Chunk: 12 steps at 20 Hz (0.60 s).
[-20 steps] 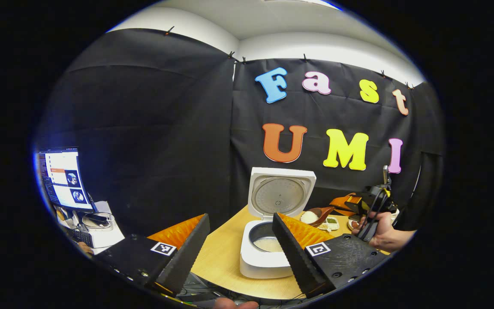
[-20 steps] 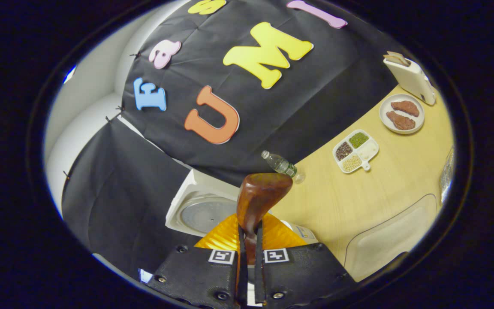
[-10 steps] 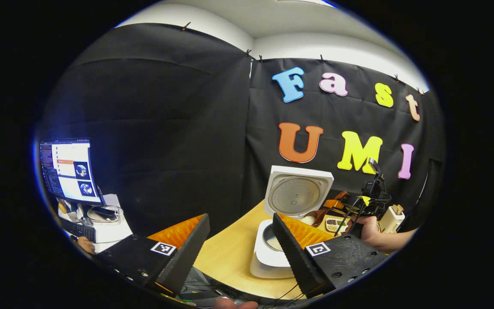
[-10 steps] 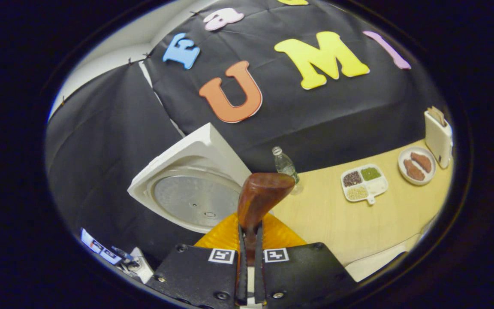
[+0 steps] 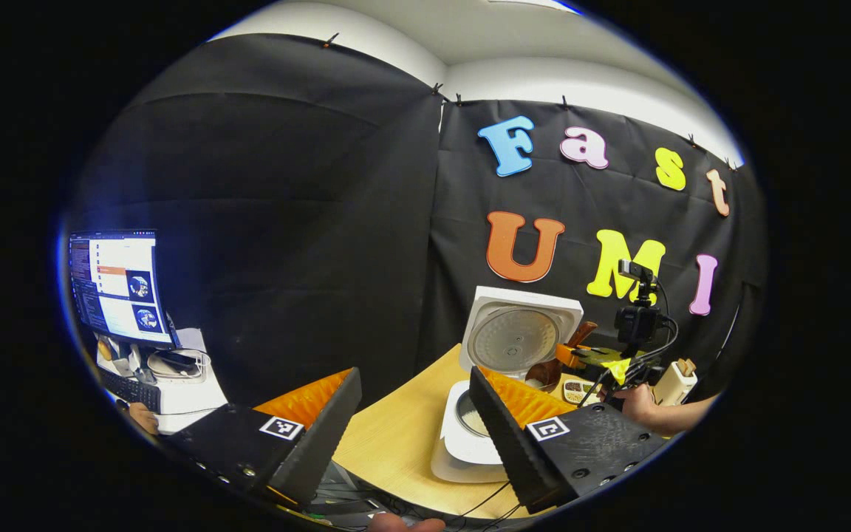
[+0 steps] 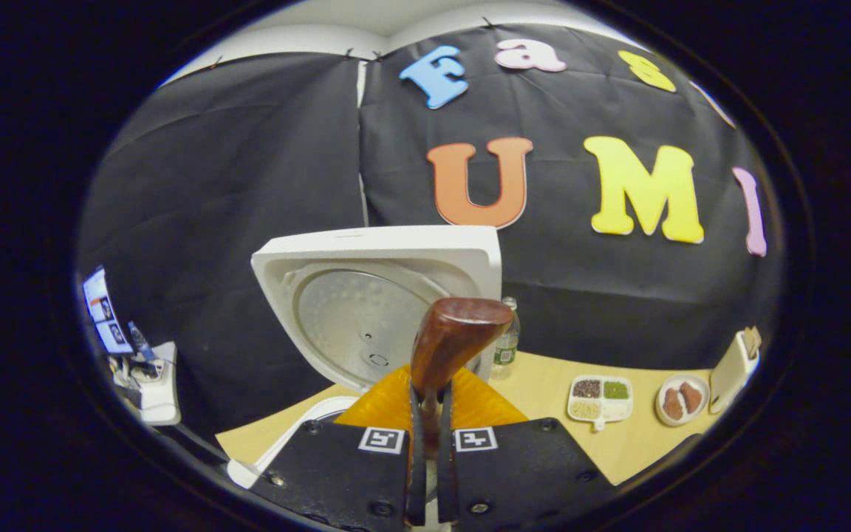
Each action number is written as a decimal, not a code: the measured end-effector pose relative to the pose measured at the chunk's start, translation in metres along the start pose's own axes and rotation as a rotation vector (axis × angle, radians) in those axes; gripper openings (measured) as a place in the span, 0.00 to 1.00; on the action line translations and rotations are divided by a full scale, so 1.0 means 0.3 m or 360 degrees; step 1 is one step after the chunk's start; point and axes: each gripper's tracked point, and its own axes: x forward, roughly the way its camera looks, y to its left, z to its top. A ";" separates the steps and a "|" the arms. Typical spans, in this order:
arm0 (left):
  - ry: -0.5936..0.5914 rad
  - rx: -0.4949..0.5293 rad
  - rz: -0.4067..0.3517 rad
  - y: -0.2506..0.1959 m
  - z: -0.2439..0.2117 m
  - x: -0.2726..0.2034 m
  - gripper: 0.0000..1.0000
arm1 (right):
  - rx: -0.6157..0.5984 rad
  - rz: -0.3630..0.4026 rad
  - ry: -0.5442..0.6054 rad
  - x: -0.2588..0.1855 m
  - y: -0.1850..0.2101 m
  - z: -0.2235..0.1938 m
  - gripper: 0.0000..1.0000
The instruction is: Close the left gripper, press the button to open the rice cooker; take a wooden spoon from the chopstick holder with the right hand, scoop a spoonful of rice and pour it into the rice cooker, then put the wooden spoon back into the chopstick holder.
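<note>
The white square rice cooker [image 5: 470,451] stands on the light wooden counter [image 5: 388,443] with its lid [image 6: 366,295] raised upright, the round metal inner plate facing forward; pale rice lies in the dark pot. The glossy reddish-brown wooden spoon [image 6: 451,340] rises toward 12 o'clock, bowl uppermost, its handle pinched by the right gripper [image 6: 429,458], before the lid.

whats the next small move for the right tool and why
Probably carry the brown wooden spoon right, toward the white chopstick holder. The right tool grips it, bowl raised beside the white rice cooker's open lid, and rice lies in the pot.
</note>
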 end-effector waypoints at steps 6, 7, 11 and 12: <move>-0.0024 -0.0006 -0.0050 -0.042 0.013 0.017 0.94 | -0.0396 0.0098 -0.0139 -0.080 0.083 0.066 0.11; -0.0027 -0.0008 -0.0059 -0.045 0.012 0.018 0.94 | -0.0456 0.0123 -0.0153 -0.093 0.102 0.070 0.11; -0.0050 -0.0016 -0.0100 -0.067 0.017 0.013 0.94 | -0.0557 0.0167 -0.0193 -0.127 0.144 0.074 0.11; -0.0056 -0.0016 -0.0108 -0.071 0.023 0.015 0.94 | -0.0552 0.0172 -0.0195 -0.136 0.150 0.077 0.12</move>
